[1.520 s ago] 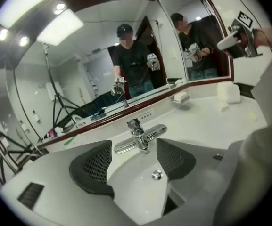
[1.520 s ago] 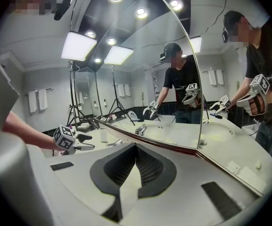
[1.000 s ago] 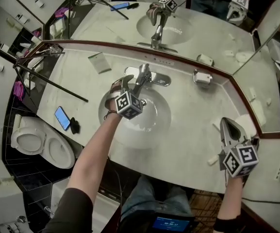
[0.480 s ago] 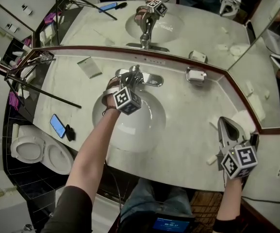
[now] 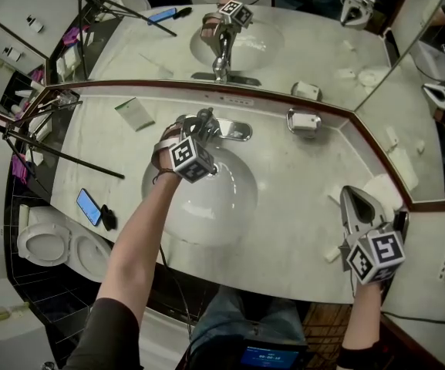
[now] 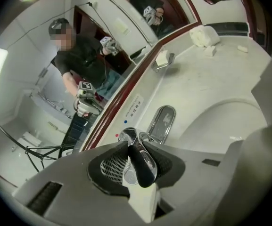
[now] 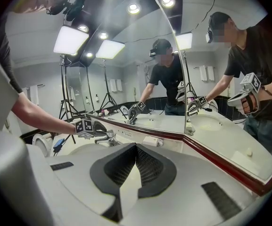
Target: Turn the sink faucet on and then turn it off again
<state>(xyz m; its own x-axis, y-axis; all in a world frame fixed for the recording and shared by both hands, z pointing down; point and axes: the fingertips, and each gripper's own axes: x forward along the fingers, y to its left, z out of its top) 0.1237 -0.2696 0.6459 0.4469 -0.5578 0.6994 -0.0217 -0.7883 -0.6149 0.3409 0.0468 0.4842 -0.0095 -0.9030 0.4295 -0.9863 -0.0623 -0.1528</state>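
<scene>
Turn-on step is starting: the left gripper (image 6: 136,160), jaws just closing, is now pinching the chrome faucet lever (image 6: 144,167) at the far rim of the sink (image 5: 207,210); next it's needing a lift or swing of that lever. The right gripper (image 7: 135,168) is idling pressed together, empty, over the near-right counter (image 5: 299,206). The label (image 6: 135,111) behind the faucet, beside red and blue dots, is printing too small to read.

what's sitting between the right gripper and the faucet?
Head view: only bare countertop and the basin's rim lie between the right gripper and the faucet. Nothing stands on that stretch.
</scene>
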